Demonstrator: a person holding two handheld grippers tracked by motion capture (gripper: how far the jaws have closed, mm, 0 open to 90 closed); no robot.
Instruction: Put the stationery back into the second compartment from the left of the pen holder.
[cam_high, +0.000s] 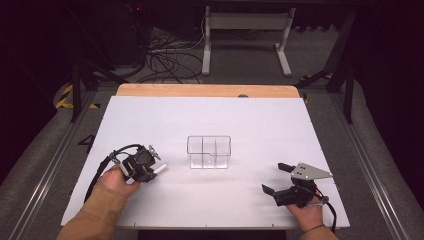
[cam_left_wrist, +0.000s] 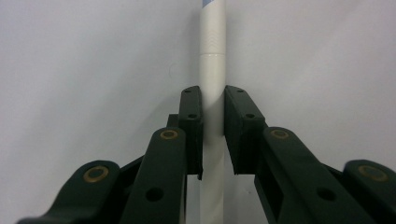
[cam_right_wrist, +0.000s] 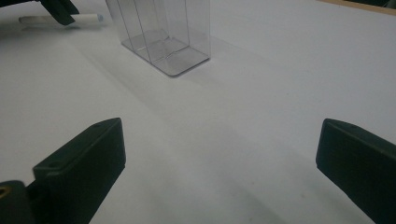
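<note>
A slim white pen (cam_left_wrist: 213, 56) with a bluish far end lies on the white table, and my left gripper (cam_left_wrist: 213, 100) is shut on its barrel. In the high view the left gripper (cam_high: 150, 170) sits at the table's left, with the pen (cam_high: 160, 169) poking out to its right. A clear plastic box (cam_high: 209, 152) with inner dividers stands empty at the table's middle, apart from both grippers. My right gripper (cam_high: 276, 178) rests open at the near right with nothing between its fingers. The right gripper view looks past that gripper (cam_right_wrist: 219, 158) to the box (cam_right_wrist: 159, 32) and the pen (cam_right_wrist: 56, 19).
The white table top (cam_high: 250, 120) has a wooden strip (cam_high: 200, 90) along its far edge. Beyond it on the floor are a tangle of cables (cam_high: 165, 60) and a white desk frame (cam_high: 245, 30). Metal rails run along both sides of the table.
</note>
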